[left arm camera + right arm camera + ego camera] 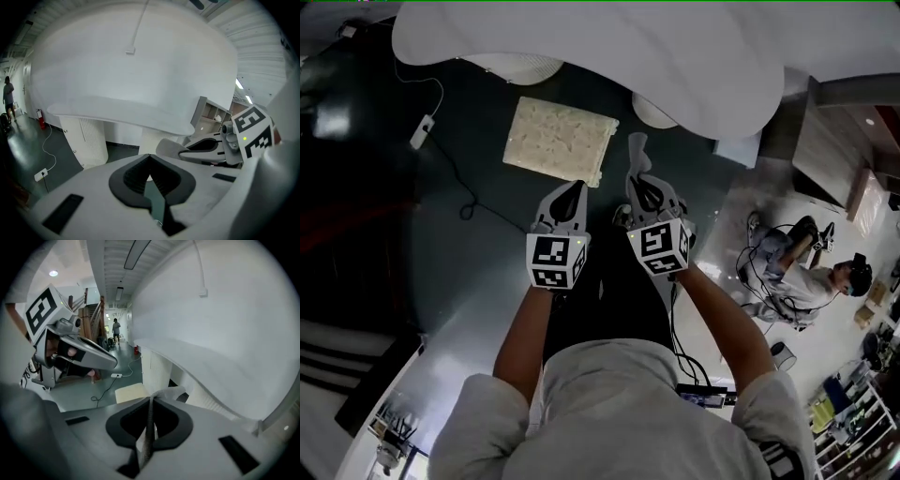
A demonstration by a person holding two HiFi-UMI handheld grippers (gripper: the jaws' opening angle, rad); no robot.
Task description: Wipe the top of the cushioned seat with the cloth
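Observation:
The cushioned seat point(558, 141) is a cream, square pad low on the dark floor, just ahead of both grippers; its corner point(131, 392) also shows in the right gripper view. My right gripper point(639, 178) is shut on a pale grey cloth point(636, 150) that sticks out past its tips to the right of the seat. In its own view the gripper point(151, 399) pinches the cloth point(171, 392) edge-on. My left gripper point(575, 187) hovers at the seat's near right corner, shut and empty point(149, 157). The right gripper point(206, 145) is close beside it.
A large white curved tabletop point(609, 37) overhangs the far side on ribbed white pedestals point(86, 140). A power strip point(422, 131) and its cable lie on the floor at left. One person sits on the floor at right point(811, 272); another stands far down the hall point(116, 329).

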